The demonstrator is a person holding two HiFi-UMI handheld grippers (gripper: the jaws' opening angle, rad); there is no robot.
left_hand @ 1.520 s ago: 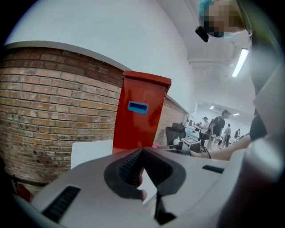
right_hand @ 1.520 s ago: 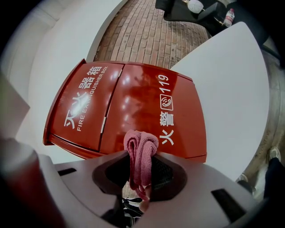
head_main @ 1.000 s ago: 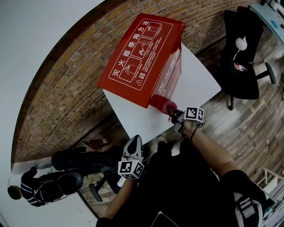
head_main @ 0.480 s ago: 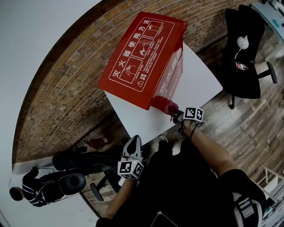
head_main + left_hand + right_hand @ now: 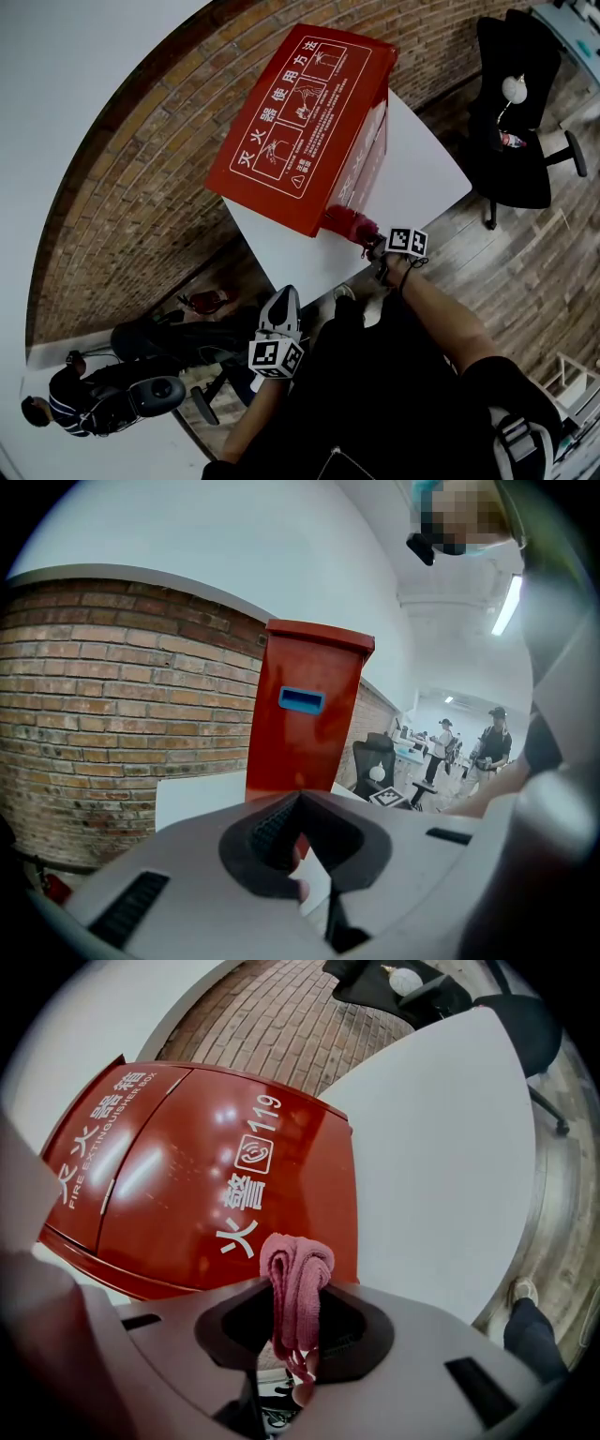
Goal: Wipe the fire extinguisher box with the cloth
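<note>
The red fire extinguisher box (image 5: 300, 117) stands on a white table (image 5: 422, 178) against the brick wall. My right gripper (image 5: 373, 244) is shut on a folded pink cloth (image 5: 349, 223), which touches the box's lower front corner. In the right gripper view the cloth (image 5: 296, 1265) sticks up between the jaws of the gripper (image 5: 298, 1288), right in front of the box's red face (image 5: 187, 1176). My left gripper (image 5: 282, 302) hangs below the table's near edge, away from the box. In its own view the left gripper (image 5: 298, 803) is shut on nothing, with the box (image 5: 305, 728) ahead.
A black office chair (image 5: 514, 103) stands to the right beyond the table. The brick wall (image 5: 131, 197) runs behind the box. A person (image 5: 89, 403) is low at the left by dark gear on the floor. Other people (image 5: 492, 742) stand far off in the room.
The right gripper and the cloth have shifted slightly to the right along the box's lower front edge. The left gripper has stayed where it was.
</note>
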